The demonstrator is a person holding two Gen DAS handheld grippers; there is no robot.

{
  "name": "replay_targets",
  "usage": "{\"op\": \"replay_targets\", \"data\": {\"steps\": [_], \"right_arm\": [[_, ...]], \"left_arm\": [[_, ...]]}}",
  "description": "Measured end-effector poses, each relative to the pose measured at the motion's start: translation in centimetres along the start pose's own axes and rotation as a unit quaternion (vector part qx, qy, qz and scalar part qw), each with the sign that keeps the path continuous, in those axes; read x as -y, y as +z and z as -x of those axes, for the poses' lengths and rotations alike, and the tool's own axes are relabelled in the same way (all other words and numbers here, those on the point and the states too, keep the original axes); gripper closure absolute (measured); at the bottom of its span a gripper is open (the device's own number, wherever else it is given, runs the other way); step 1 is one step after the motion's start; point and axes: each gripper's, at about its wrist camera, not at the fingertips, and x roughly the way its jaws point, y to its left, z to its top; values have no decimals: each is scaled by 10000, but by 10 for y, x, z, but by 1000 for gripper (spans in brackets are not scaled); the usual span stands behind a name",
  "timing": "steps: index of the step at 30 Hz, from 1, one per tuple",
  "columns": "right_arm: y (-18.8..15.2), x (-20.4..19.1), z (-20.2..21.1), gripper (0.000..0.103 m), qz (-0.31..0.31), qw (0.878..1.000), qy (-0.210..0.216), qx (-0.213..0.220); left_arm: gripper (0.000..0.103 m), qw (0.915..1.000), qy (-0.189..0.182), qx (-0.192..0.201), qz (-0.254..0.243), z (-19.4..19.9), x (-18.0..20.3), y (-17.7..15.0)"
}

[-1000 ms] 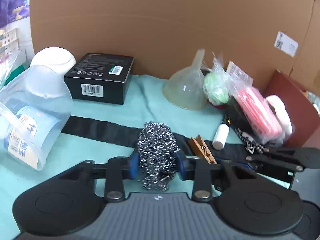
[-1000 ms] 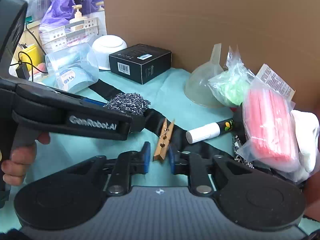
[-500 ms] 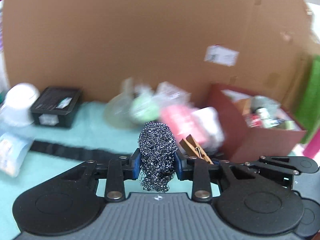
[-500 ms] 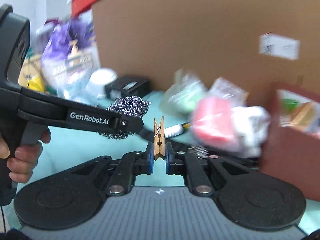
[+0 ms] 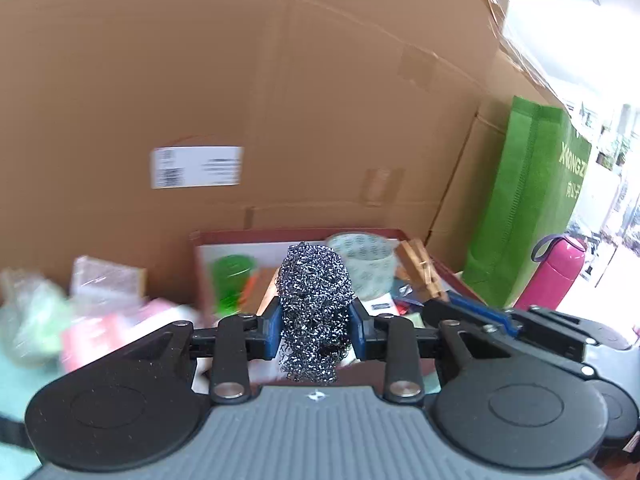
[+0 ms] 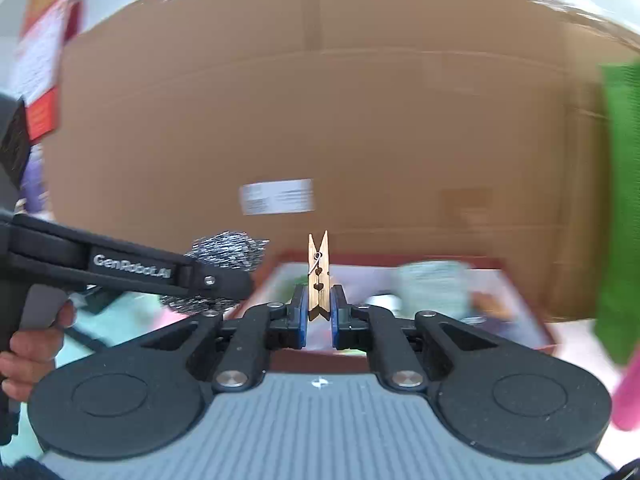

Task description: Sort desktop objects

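Note:
My left gripper (image 5: 316,326) is shut on a steel wool scourer (image 5: 314,304) and holds it in the air in front of a dark red box (image 5: 280,236). My right gripper (image 6: 319,316) is shut on a wooden clothespin (image 6: 318,276), which stands upright between the pads. The same red box (image 6: 520,280) lies just ahead of it, blurred. The left gripper with the scourer (image 6: 224,248) shows at the left of the right wrist view. The clothespin (image 5: 420,268) also shows beyond the right gripper in the left wrist view.
The red box holds a green cup (image 5: 232,280), a patterned cup (image 5: 368,264) and other small items. A big cardboard box (image 5: 280,100) stands behind it. A green bag (image 5: 528,200) and a pink flask (image 5: 556,272) stand at the right. Bagged items (image 5: 80,320) lie at left.
Both grippers have swung right and up with their loads, away from the teal mat and towards the red box. The right gripper closed on the clothespin and lifted it.

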Motion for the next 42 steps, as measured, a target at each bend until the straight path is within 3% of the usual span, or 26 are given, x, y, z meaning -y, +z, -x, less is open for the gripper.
{"op": "replay_targets", "data": {"steps": [4, 11, 13, 15, 16, 18, 20, 23, 25, 30, 40, 42], "right_arm": [[0, 37, -9, 94, -139, 9985, -532, -19], [-9, 78, -39, 94, -554, 9951, -775, -271], [-14, 84, -43, 92, -622, 9950, -724, -301], [-16, 86, -44, 86, -583, 9950, -756, -309], [-17, 86, -43, 72, -540, 9950, -793, -287], [-18, 87, -40, 55, -494, 9946, -888, -187], [-18, 87, -40, 55, -498, 9944, -918, -170], [-17, 87, -37, 41, -499, 9944, -917, -169], [-17, 83, -34, 17, -415, 9940, -1003, -124], [-15, 75, -28, 12, -227, 9928, -1167, -116], [-14, 56, -11, 11, 62, 9917, -1252, -300], [-16, 52, -5, 5, 102, 9909, -1295, -343]], "left_arm": [[69, 9999, -64, -109, -110, -37, 19, 6], [66, 9993, -50, -324, -185, -83, 31, 6], [53, 9995, -107, -206, -210, -82, 32, 5], [17, 9996, -198, -81, -189, -77, 32, 5], [14, 9996, -215, 21, -190, -73, 33, 5], [11, 9993, -233, 157, -243, -68, 35, 6], [7, 9994, -189, 167, -227, -65, 36, 7], [7, 9997, -86, 171, -176, -62, 37, 6], [7, 9996, -38, 194, -186, -59, 39, 5], [6, 9992, 220, 161, -304, -48, 42, 0], [6, 9976, 578, 64, -368, -23, 46, -10], [6, 9978, 592, 52, -295, -15, 45, -14]]}}
